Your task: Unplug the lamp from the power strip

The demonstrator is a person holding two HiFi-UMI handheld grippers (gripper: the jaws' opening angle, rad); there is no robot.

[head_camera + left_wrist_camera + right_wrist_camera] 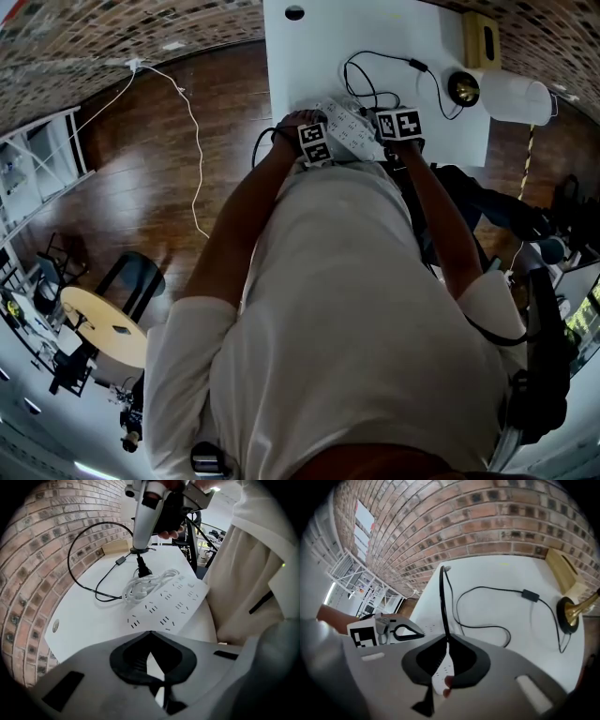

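Wide white surface (pixel 375 33), with the lamp (pixel 514 98) parked at its far right. The power strip (pixel 168 604) runs long-ways from the left gripper (pixel 151 641) out toward the right one. Left jaws are pinched together on nothing, seemingly over the strip's near end. The right gripper (pixel 446 641) is on the job, jaws clenched on the black lamp cord (pixel 443 597) just above the plug (pixel 142 569). That plug hangs right below those jaws, near upright, at the strip's far end beside a coiled white cable (pixel 145 584). Prongs clear or not? The coil hides it. A straight lift along the plug's axis looks like the move.
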